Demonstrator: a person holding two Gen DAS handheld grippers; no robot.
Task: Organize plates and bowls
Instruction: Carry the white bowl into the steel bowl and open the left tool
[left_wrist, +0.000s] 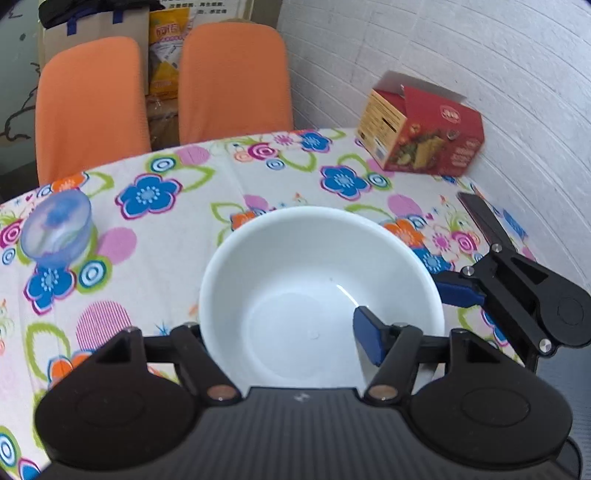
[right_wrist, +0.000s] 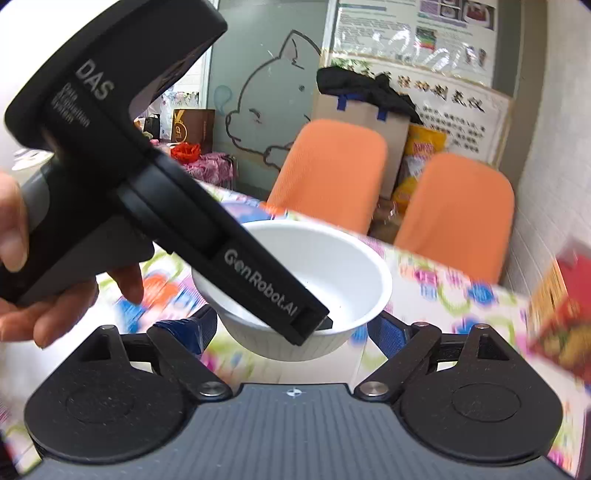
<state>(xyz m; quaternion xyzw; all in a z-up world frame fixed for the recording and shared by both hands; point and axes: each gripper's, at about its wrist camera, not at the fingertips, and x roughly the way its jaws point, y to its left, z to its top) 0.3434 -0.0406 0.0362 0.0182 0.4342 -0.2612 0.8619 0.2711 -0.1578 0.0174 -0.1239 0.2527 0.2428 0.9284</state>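
Left hand-held gripper (left_wrist: 280, 332) spread wide, one blue pad inside white bowl (left_wrist: 317, 288), other hidden. Right hand-held gripper (right_wrist: 291, 328) spread, straddling bowl above floral surface (left_wrist: 177, 236).

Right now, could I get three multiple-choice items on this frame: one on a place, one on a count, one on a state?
1. Where does the red cardboard carton stand?
A on a chair
B on the floral tablecloth, by the white wall
C inside the bowl

2. How many orange chair backs stand behind the table?
A one
B two
C four

3. How is the right gripper set?
A shut on the bowl
B out of view
C open, its fingers either side of the white round bowl

Answers: B, the carton sits at the table's far corner against the wall. B, two backs stand side by side. C, its blue pads are spread wide apart.
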